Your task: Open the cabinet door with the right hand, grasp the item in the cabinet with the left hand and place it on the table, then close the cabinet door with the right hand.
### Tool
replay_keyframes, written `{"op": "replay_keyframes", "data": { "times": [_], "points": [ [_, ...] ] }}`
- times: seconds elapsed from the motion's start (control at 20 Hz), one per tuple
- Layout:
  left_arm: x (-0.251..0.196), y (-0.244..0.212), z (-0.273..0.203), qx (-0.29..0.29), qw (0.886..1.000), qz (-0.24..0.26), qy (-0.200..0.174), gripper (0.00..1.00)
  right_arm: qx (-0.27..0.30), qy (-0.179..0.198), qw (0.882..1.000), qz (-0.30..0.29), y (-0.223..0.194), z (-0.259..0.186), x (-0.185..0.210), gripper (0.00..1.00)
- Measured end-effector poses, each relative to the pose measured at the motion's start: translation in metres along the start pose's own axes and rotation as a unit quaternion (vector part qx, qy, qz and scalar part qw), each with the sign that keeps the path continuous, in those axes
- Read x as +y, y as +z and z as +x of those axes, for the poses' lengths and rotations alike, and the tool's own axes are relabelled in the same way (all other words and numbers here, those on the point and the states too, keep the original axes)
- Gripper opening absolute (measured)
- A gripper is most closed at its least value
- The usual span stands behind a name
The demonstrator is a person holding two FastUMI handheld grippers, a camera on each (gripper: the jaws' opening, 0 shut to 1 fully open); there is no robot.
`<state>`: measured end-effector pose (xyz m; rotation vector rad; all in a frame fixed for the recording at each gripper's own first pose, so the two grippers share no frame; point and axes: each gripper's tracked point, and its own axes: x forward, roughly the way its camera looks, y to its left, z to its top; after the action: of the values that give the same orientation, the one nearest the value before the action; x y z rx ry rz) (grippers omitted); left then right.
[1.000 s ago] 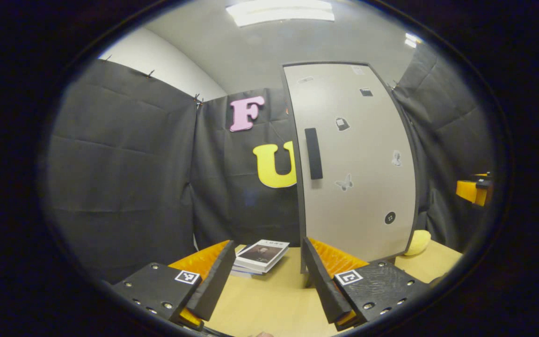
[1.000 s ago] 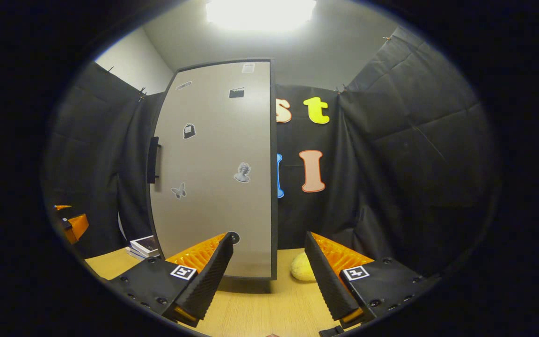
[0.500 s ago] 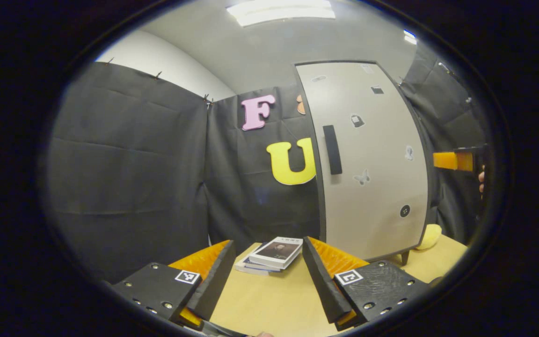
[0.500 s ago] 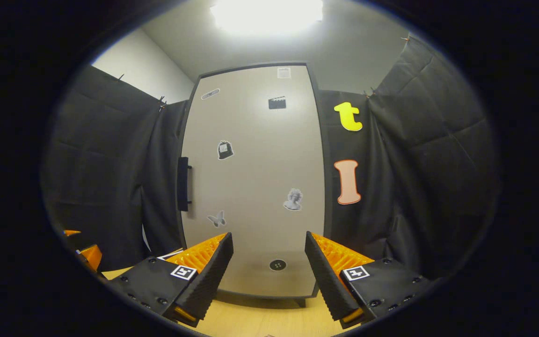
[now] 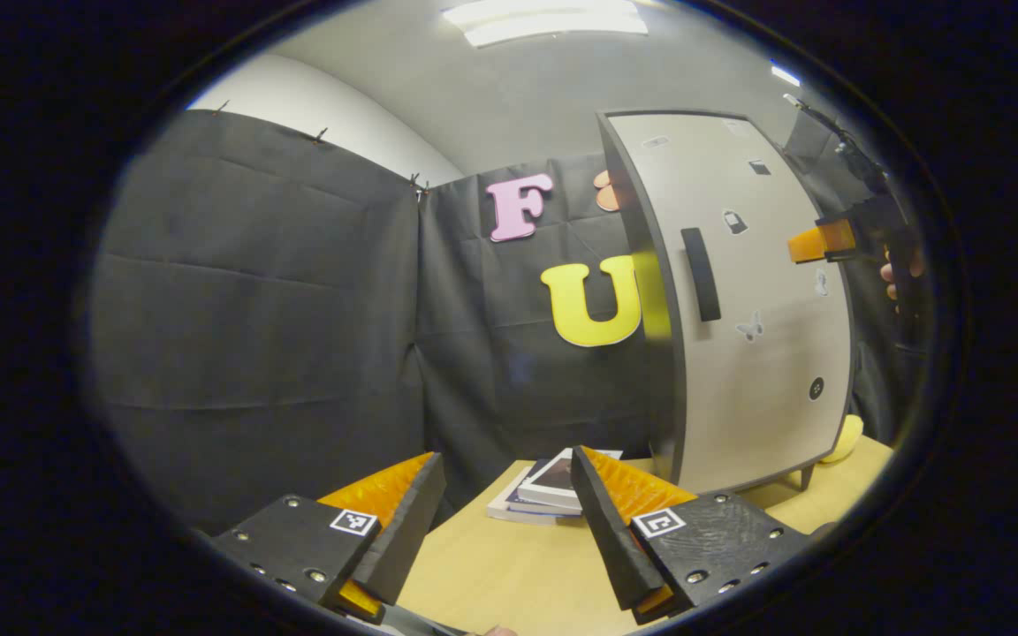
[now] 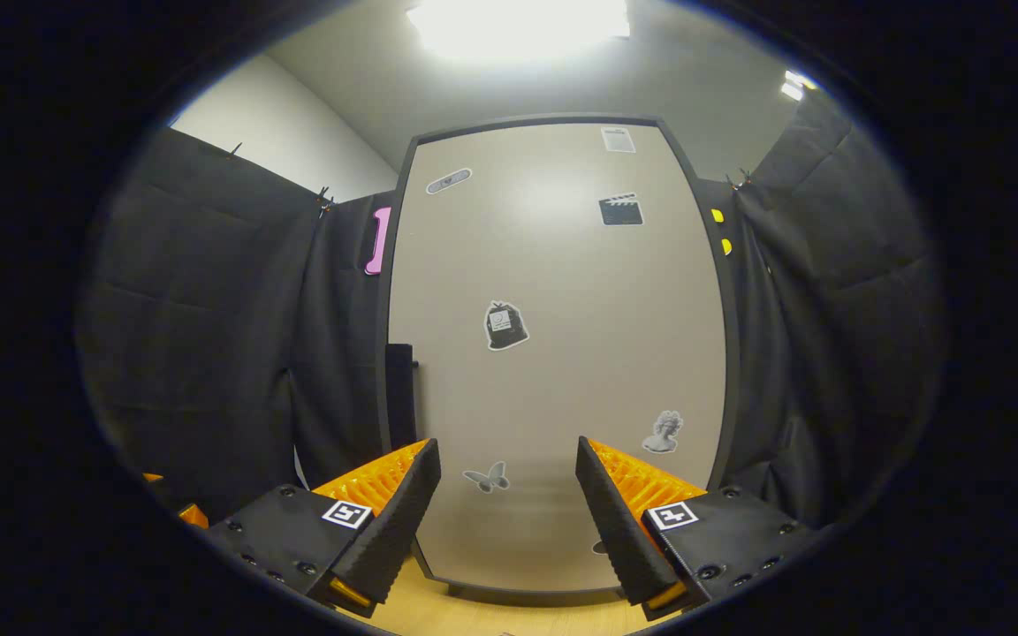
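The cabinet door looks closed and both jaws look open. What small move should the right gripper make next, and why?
Probably shift the right gripper toward the door's left edge, to the dark handle. The cabinet door is closed, the open jaws face its flat panel, and the handle lies off to their left, not between them. The left gripper waits open above the table.

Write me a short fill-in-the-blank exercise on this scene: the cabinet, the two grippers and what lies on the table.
1. The cabinet door is ____.
2. The dark handle sits near the door's ____ edge in the left gripper view.
3. The left gripper holds nothing; its fingers stand ____.
4. On the table, left of the cabinet, lies a stack of ____.

Missing words: closed; left; open; books
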<state>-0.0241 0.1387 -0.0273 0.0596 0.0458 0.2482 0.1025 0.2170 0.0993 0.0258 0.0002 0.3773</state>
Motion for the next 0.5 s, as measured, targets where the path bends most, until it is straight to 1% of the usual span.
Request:
{"op": "replay_keyframes", "data": {
  "times": [0.05,0.1,0.15,0.25,0.3,0.5],
  "points": [
    [0.007,-0.003,0.0,0.001,1.0,0.003,0.004,0.89,0.002,0.001,1.0,0.0,0.0,0.006,0.006,0.98],
    [0.015,-0.006,0.002,0.003,1.0,0.005,0.008,0.89,0.004,0.002,1.0,0.001,0.001,0.012,0.011,0.97],
    [0.022,-0.01,0.003,0.008,1.0,0.006,0.012,0.87,0.006,0.002,1.0,0.001,0.0,0.017,0.017,0.98],
    [0.036,-0.017,0.004,0.014,1.0,0.004,0.019,0.87,0.013,0.003,1.0,0.004,-0.001,0.028,0.027,0.97],
    [0.044,-0.02,0.005,0.016,1.0,0.003,0.023,0.89,0.016,0.005,1.0,0.008,-0.001,0.034,0.033,0.98],
    [0.068,-0.032,0.013,0.025,0.999,0.003,0.037,0.89,0.023,0.01,1.0,0.007,-0.003,0.057,0.052,0.97]
  ]
}}
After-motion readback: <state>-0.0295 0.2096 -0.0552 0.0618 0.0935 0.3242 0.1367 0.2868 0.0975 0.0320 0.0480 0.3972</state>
